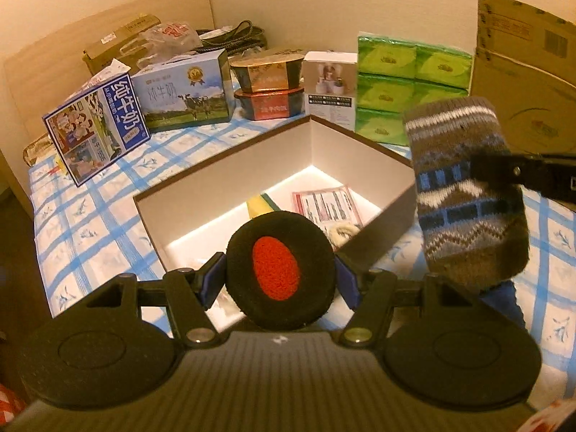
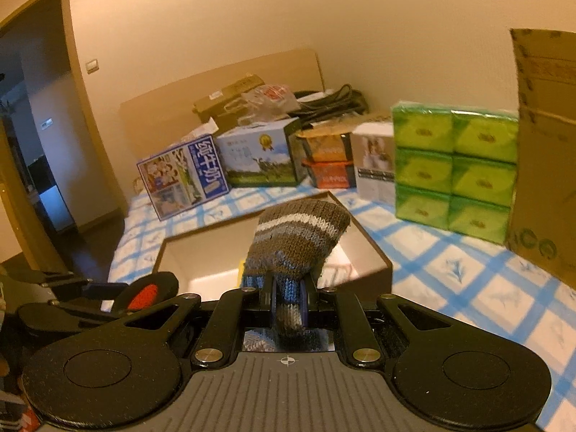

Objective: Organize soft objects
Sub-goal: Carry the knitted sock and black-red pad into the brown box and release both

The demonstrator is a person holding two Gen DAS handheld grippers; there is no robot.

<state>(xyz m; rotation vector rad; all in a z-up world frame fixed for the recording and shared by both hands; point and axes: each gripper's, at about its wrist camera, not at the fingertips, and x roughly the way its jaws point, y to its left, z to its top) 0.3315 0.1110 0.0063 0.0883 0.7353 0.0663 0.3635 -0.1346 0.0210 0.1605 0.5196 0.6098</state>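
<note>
My left gripper is shut on a round black earmuff pad with a red centre and holds it over the near edge of an open white-lined box. The pad also shows in the right wrist view. My right gripper is shut on a knitted brown, blue and white sock, held above the box's right side. The sock hangs in the left wrist view, to the right of the box. In the box lie a yellow-green item, a pink leaflet and a pale ring.
The box sits on a blue-checked cloth. Behind it stand milk cartons, stacked tins, a white box and green tissue packs. A tall cardboard box stands at the right. A doorway is at far left.
</note>
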